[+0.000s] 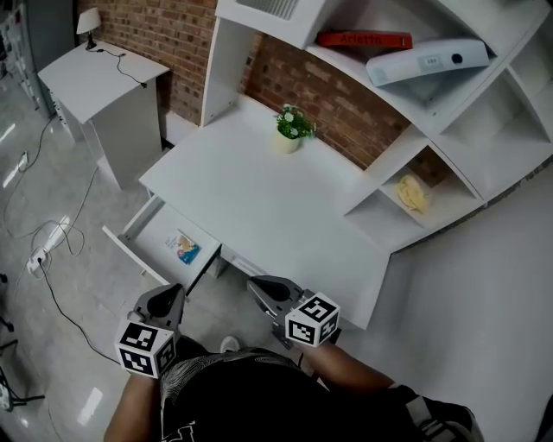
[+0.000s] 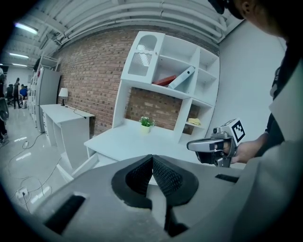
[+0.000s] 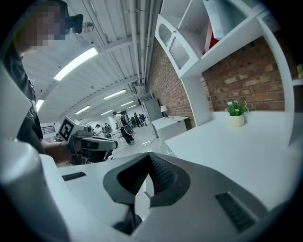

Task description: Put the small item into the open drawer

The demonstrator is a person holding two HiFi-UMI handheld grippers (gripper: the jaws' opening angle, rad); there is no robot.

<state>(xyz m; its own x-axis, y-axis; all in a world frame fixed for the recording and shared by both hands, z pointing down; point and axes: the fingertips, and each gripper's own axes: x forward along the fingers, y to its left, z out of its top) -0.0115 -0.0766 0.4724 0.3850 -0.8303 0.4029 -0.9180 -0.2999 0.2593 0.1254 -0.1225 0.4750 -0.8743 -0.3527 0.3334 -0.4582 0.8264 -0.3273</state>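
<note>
The white desk (image 1: 259, 203) has one drawer (image 1: 143, 235) pulled open at its front left. A small colourful packet (image 1: 183, 248) lies flat inside it. A small yellow item (image 1: 412, 193) rests in a low shelf cubby at the right and also shows in the left gripper view as the yellow item (image 2: 194, 121). My left gripper (image 1: 169, 298) hovers just in front of the drawer, jaws shut and empty (image 2: 152, 158). My right gripper (image 1: 259, 287) is by the desk's front edge, also shut with nothing held (image 3: 150, 158). Each gripper shows in the other's view.
A potted plant (image 1: 292, 129) stands at the back of the desk. The shelves above hold a red book (image 1: 363, 39) and a white device (image 1: 428, 60). A second white desk with a lamp (image 1: 88, 26) stands at the left, with cables (image 1: 52, 237) on the floor.
</note>
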